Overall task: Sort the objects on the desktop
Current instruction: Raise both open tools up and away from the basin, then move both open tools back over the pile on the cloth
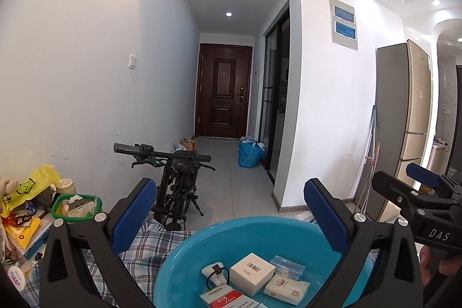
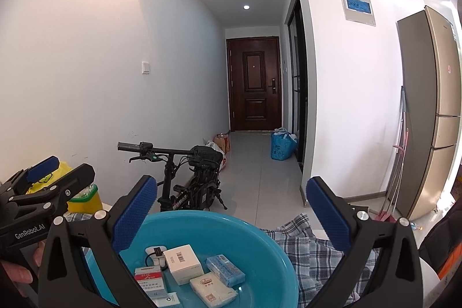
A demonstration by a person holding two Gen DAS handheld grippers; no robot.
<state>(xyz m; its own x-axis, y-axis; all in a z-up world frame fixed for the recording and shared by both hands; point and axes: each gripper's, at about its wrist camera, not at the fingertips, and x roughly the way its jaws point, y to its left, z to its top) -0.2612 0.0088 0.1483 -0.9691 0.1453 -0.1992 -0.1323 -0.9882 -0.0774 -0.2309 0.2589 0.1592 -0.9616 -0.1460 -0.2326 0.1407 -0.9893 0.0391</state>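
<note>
Right up close, the left gripper (image 1: 231,210) hangs over the blue basin (image 1: 184,256) with its jaws spread wide, nothing between the blue pads. The right gripper (image 2: 231,207) is beside it, jaws just as wide, also holding nothing, poised above the same basin (image 2: 260,244).

Down in the basin, the sorted things lie together: a white box (image 2: 183,261) with a barcode near the middle, a red and white carton (image 2: 150,280) touching its left side, a blue packet (image 2: 225,269) on its right, and a white tissue pack (image 2: 212,290) at the near side, just in front of the box. Tucked behind the box is a white charger (image 2: 154,251) with a black cable looped at it. From the left wrist view the same set shows: box (image 1: 252,273), carton (image 1: 223,298), blue packet (image 1: 287,267), tissue pack (image 1: 286,289), charger (image 1: 212,274).

The basin sits on a checked cloth (image 1: 144,253) that covers the table and spreads out on both sides of it. Toward the table's left edge there is clutter: a green tub (image 1: 76,207), a yellow bag (image 1: 34,186) and a stack of books (image 1: 26,235).

Beyond the table's far edge stands a black folding bike (image 2: 184,181) against the wall. Further down the hallway floor a blue bag (image 2: 281,146) sits beside the glass sliding door, and a tall fridge (image 2: 427,106) stands at the right. At the very end, the dark brown front door (image 2: 254,82) is closed.
</note>
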